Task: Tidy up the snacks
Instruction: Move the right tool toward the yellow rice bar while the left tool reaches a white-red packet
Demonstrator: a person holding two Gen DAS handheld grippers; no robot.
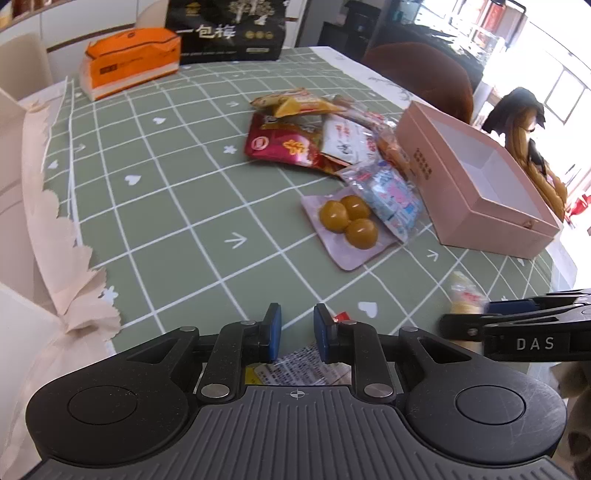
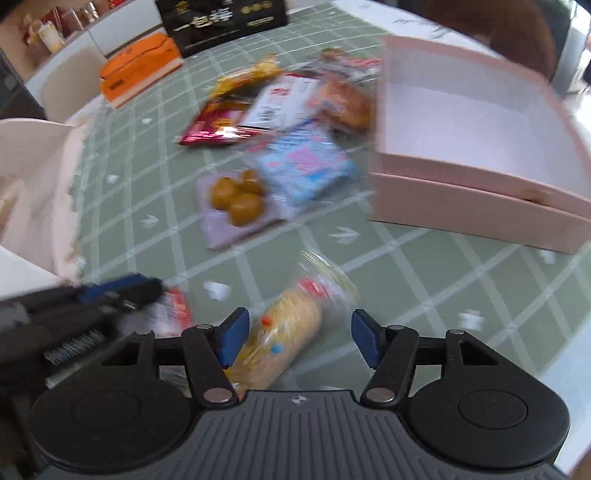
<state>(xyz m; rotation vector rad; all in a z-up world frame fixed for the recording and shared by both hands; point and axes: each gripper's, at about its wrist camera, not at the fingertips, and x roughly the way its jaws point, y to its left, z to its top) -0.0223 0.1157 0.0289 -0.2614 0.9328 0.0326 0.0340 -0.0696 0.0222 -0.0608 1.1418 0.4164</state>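
Note:
My left gripper point(image 1: 297, 325) hangs low over the green checked tablecloth point(image 1: 177, 206), shut on a printed snack packet point(image 1: 306, 363) with a red corner; in the right wrist view the left gripper point(image 2: 147, 291) comes in from the left. My right gripper point(image 2: 299, 317) is open, its jaws astride a yellow roll of crackers point(image 2: 284, 332) lying on the cloth, the right pad well clear of it. A pile of snacks lies beyond: a chestnut pack point(image 1: 347, 218), a blue pack point(image 1: 391, 192) and a red pack point(image 1: 284, 144). The open pink box point(image 1: 480, 229) point(image 2: 461, 199) is empty.
An orange tissue pack point(image 1: 129, 62) and a black printed bag point(image 1: 225, 29) stand at the table's far side. The cloth's scalloped edge point(image 1: 74, 258) runs down the left beside pale chairs. A brown chair point(image 1: 417, 70) stands behind the box.

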